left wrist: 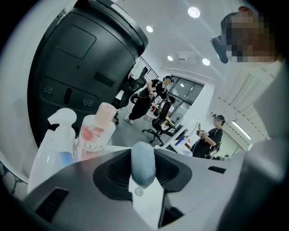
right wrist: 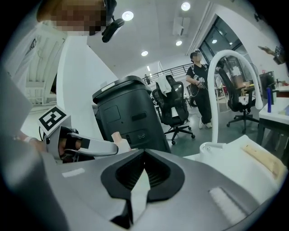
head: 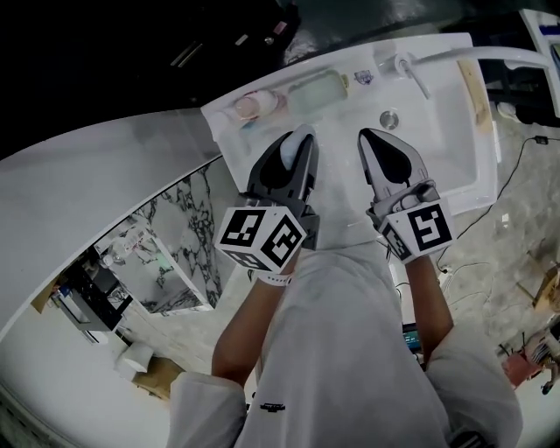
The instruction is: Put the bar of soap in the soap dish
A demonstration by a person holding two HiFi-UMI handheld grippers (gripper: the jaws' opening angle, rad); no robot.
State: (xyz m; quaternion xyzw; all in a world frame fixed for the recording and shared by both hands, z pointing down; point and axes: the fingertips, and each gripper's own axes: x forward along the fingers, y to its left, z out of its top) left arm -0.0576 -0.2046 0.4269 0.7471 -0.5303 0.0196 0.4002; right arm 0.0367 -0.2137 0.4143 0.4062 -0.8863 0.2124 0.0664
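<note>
We look down on a white sink (head: 451, 166) with both tools held above its basin. The left tool (head: 296, 142) grips the pale blue bar of soap (left wrist: 143, 163) on edge between its jaws. It is over the back-left part of the basin, just short of the back ledge. The right tool (head: 374, 138) has its jaws closed tip to tip. It sits over the middle of the basin, near the drain (head: 388, 118).

The pale green soap dish (head: 317, 93) is on the back ledge, just beyond the soap and apart from it. A pink-capped bottle (head: 255, 105) stands at the back-left corner, with a white spray bottle (left wrist: 56, 144) beside it. The faucet (head: 404, 66) is towards the back-right corner. A light wooden strip (head: 475, 87) lies along the right edge. A white curved pipe (right wrist: 230, 85) arches over the back-right corner.

The room is an open office. A big black bin (left wrist: 86, 58) stands right behind the back edge of the sink. Past it are black office chairs (right wrist: 176, 108), a standing person in black (right wrist: 198, 85) and round ceiling lights (left wrist: 193, 12). A marble-veined panel (head: 188, 236) is left of the sink. The stone-look floor (head: 516, 227) to the right has a thin cable (head: 507, 188) trailing over it.
</note>
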